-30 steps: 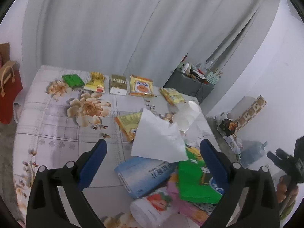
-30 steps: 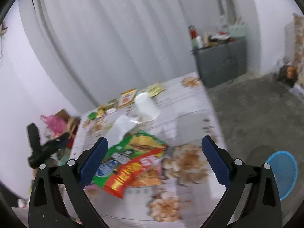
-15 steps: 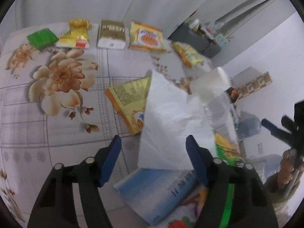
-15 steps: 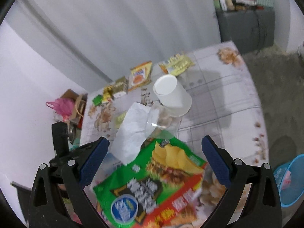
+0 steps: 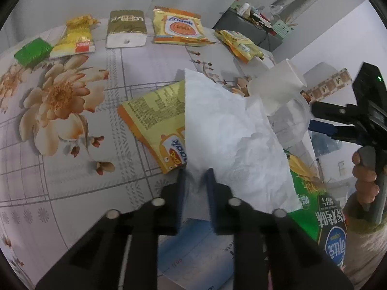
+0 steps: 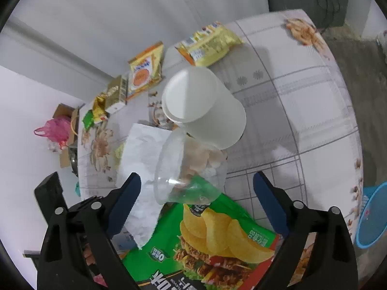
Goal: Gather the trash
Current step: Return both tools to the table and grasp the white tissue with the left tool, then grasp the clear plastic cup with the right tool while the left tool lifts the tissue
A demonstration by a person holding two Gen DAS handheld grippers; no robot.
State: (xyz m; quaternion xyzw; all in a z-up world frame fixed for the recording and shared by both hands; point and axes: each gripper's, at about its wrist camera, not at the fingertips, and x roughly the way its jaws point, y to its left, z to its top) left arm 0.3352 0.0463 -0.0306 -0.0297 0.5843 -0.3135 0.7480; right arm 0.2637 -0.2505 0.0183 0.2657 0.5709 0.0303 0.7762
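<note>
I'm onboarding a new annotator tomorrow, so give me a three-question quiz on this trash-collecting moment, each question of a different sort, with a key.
1. True or false: the white tissue lies partly over a yellow snack packet.
2. Multiple choice: what lies between the fingers of the right tool? A) a clear plastic cup B) a green square packet C) a blue basket
3. Fill in: the left tool is closing its jaws on the edge of the ____.

Key:
1. True.
2. A. The clear plastic cup lies on its side on the green chip bag, below the white paper cup; the pads do not press it.
3. Tissue.
</note>
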